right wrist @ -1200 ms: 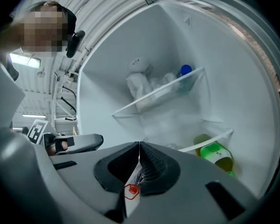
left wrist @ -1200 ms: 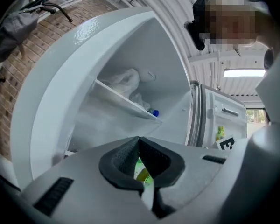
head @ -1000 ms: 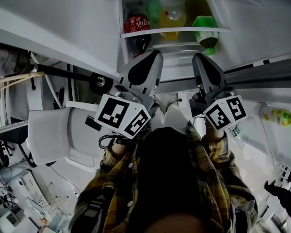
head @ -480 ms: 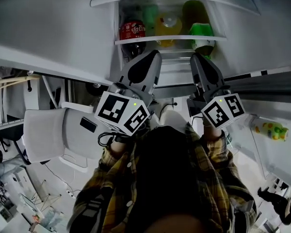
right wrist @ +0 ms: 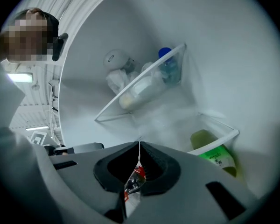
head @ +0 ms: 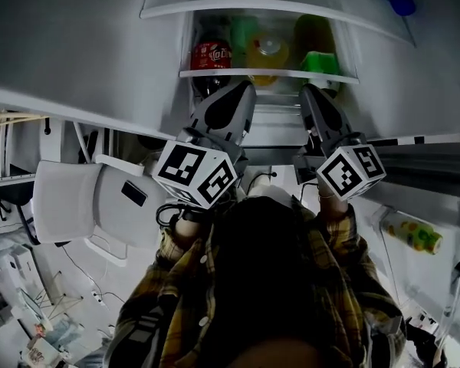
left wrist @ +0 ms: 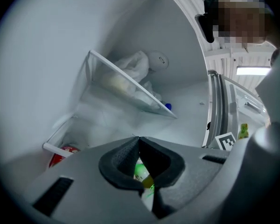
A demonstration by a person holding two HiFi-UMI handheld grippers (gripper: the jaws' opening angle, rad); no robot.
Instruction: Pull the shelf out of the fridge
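Open fridge, seen from above and behind the person's head. White fridge interior (left wrist: pixel 37 69) was lit and cold-looking.

Clear shelf with a white front rail (head: pixel 268 73) sat seated in the fridge, level, running from wall to wall. On it stood a red drink can (head: pixel 212 54) at left, a yellow drink bottle (head: pixel 267 48) in the middle and a green bottle (head: pixel 320 60) at right. An upper clear shelf (head: pixel 253 8) sat above it, carrying pale bagged items (left wrist: pixel 130 73) and a blue-capped bottle (right wrist: pixel 164 57).

Left gripper (head: pixel 244 87) and right gripper (head: pixel 310 90) reached side by side into the opening, tips just below the railed shelf's front edge in the head view. Whether either touched a shelf could not be told.

Left gripper's black pads (left wrist: pixel 119 160) were pressed together at the tips, with nothing pinched. A green-labelled bottle (left wrist: pixel 141 174) showed through the opening behind the tips. Right gripper's black pads (right wrist: pixel 113 168) likewise met tip to tip, with nothing caught. A red-labelled clear bottle (right wrist: pixel 134 178) showed through its opening.

Yellow-and-dark plaid sleeves (head: pixel 185 255) ran up to both grippers.
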